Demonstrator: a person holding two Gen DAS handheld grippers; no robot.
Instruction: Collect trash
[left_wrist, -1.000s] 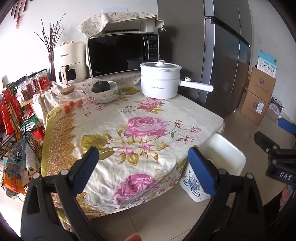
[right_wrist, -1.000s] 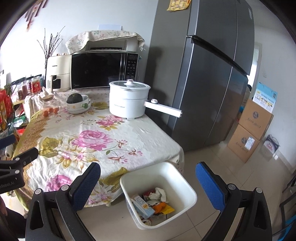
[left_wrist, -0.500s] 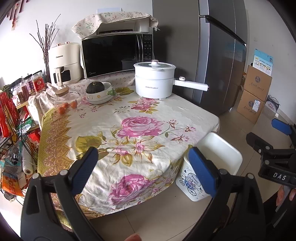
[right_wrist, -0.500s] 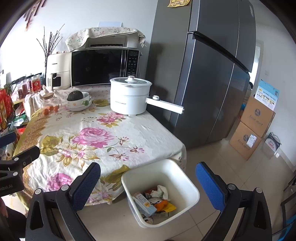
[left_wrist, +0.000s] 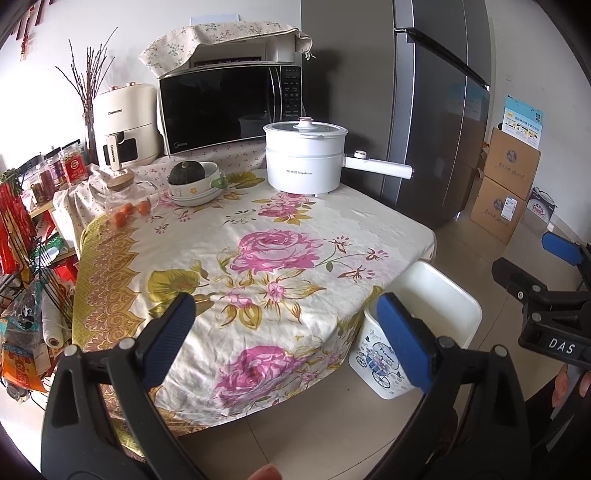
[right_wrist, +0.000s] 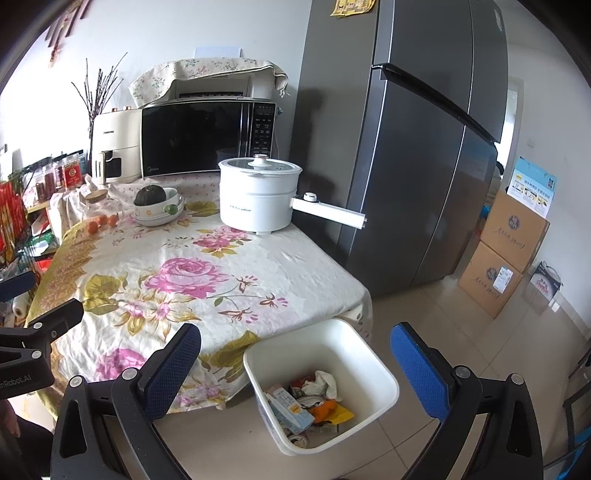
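A white trash bin (right_wrist: 384, 373) stands on the floor at the table's front right corner; it also shows in the left wrist view (left_wrist: 458, 295). It holds several pieces of trash (right_wrist: 310, 402): crumpled tissue, wrappers, a small carton. My right gripper (right_wrist: 295, 365) is open and empty, held above and in front of the bin. My left gripper (left_wrist: 286, 336) is open and empty, held in front of the table's near edge. The right gripper also shows at the right edge of the left wrist view (left_wrist: 546, 295).
The table (left_wrist: 258, 258) has a floral cloth. On it stand a white electric pot (left_wrist: 304, 162) with a long handle, a bowl with a dark squash (left_wrist: 192, 181), a glass jar (left_wrist: 125, 199), a microwave (left_wrist: 229, 107) and an air fryer (left_wrist: 123, 123). A fridge (right_wrist: 424, 147) and cardboard boxes (right_wrist: 506, 254) are on the right. A wire rack (left_wrist: 22, 258) is on the left.
Both grippers have drawn back slightly from the table and bin, still open and empty. Nothing on the table has moved.
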